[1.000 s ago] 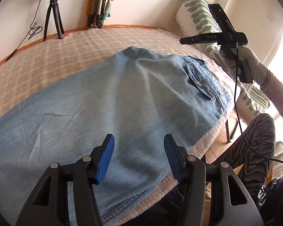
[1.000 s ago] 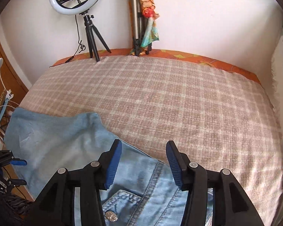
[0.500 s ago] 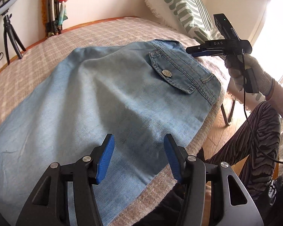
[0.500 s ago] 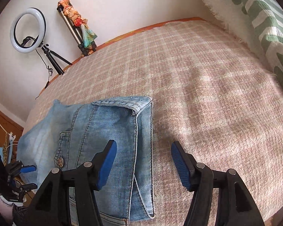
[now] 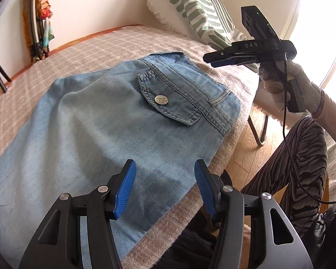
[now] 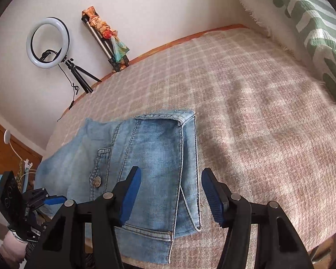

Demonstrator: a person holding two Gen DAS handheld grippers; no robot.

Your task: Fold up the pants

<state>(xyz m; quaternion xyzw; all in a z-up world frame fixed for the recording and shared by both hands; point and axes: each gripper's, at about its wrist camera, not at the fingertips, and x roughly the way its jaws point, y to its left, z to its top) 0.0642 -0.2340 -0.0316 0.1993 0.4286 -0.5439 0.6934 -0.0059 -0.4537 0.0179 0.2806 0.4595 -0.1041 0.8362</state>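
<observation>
- We are looking at pale blue denim pants (image 5: 105,121), soft and faded, lying flat on a bed under a woolly pink-and-cream checked blanket (image 6: 246,116).
- The pants are lying folded lengthwise, waistband end toward the striped green-and-white cushion (image 5: 190,6), near the bed's front edge.
- A flapped back pocket (image 5: 168,98) with double stitching is facing up, closed by a round metal button (image 5: 160,100) (shiny, with a starburst pattern).
- In the right wrist view the waistband (image 6: 165,117) is showing layered edges and a belt loop at its corner.
- Our left gripper (image 5: 164,187) is hovering over the thigh area, its ribbed blue pads standing apart with nothing pinched between them.
- Our right gripper (image 6: 171,196) is hanging above the waistband end; its jaws are closing slightly, yet the pads are touching no cloth.
- A ring light (image 6: 47,42) on a black tripod is standing by the white wall.
</observation>
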